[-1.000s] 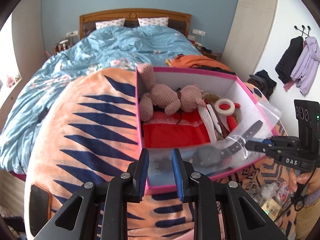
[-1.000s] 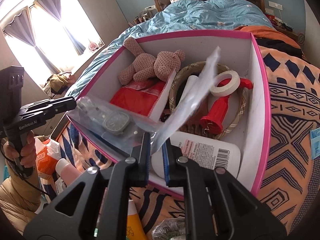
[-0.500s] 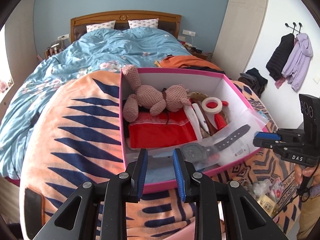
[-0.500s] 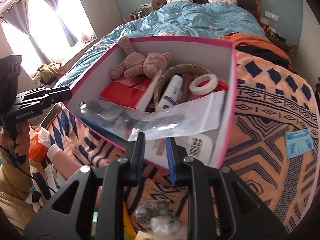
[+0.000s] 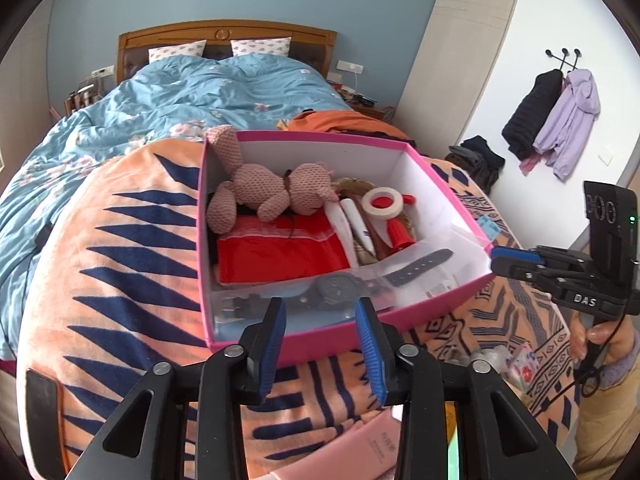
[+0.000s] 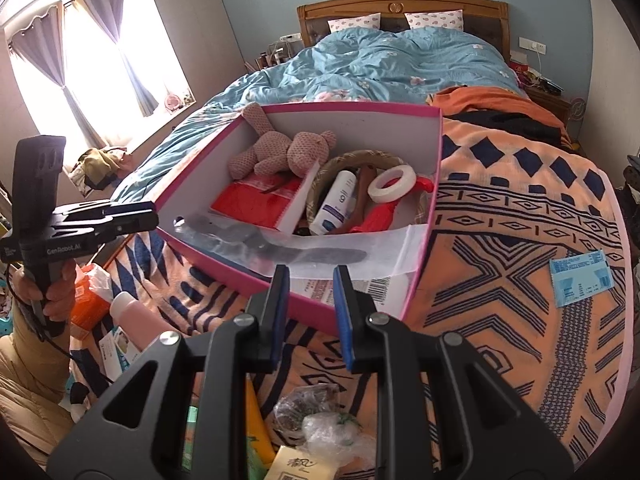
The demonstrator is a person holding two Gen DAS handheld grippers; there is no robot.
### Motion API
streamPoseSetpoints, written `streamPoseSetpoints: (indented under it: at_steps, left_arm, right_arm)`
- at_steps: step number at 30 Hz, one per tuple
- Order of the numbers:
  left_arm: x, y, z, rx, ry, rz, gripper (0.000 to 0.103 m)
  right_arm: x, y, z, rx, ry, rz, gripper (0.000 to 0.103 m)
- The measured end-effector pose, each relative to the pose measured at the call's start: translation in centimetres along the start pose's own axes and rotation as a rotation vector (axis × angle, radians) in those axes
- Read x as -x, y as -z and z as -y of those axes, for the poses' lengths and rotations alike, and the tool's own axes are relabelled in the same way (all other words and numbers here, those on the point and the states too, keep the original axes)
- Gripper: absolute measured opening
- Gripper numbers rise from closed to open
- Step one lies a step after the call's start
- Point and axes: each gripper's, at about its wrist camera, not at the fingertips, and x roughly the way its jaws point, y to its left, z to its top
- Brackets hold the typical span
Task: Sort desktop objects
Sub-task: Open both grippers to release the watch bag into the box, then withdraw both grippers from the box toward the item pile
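A pink box (image 5: 202, 240) stands on the patterned blanket and holds a knitted bear (image 5: 272, 192), a red cloth (image 5: 280, 252), a tape roll (image 5: 383, 200) and a white bottle (image 6: 336, 200). A clear bag with a black watch (image 5: 340, 290) lies flat inside along the box's near wall, and it also shows in the right wrist view as the bagged watch (image 6: 256, 240). My left gripper (image 5: 320, 344) hovers just in front of that wall, its jaws opening with nothing between them. My right gripper (image 6: 312, 312) is open and empty at the box's near right corner.
The orange and navy blanket (image 5: 120, 260) covers the bed's foot. Loose items lie near me: a pink bottle (image 6: 132, 320), an orange pack (image 6: 88, 304), a crumpled plastic bag (image 6: 320, 416) and a blue packet (image 6: 580, 280). A dark phone (image 5: 40, 400) lies at the far left.
Both grippers let go of the clear bag, which dropped flat into the box. Both pulled back from the box, and the left jaws spread wider.
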Motion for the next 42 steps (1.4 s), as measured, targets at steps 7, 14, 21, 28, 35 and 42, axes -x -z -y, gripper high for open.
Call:
streamPoseSetpoints:
  at_steps: [7,14,21,28,35,42]
  left_arm:
    - [1.0,0.7,0.7,-0.003,0.031,0.004,0.045]
    - [2.7,1.9,1.0,-0.003,0.050,0.014,0.048]
    - [4.1,3.5,0.7,0.021,0.070,0.012,0.049]
    - [5.8,5.6,0.7,0.040,0.086,0.021,0.053]
    - [6.4,7.9,-0.3,0.102,0.107,0.064,0.056]
    - [4.7,8.6,-2.1,0.215,0.084,0.103,0.056]
  right_arm:
    - [0.3,0.3,-0.4,-0.034,-0.068,0.035,0.030]
    - [1.4,1.5,-1.5,-0.035,-0.122,0.057,0.031]
    - [3.0,2.8,-2.9,-0.020,-0.165,0.077,0.031]
    - [4.4,4.5,-5.4,0.016,-0.229,0.081,0.031]
    - [5.1,7.3,-10.8,0.173,-0.341,0.007,0.032]
    - [1.3,12.5,-19.5,0.425,-0.546,-0.257,0.032]
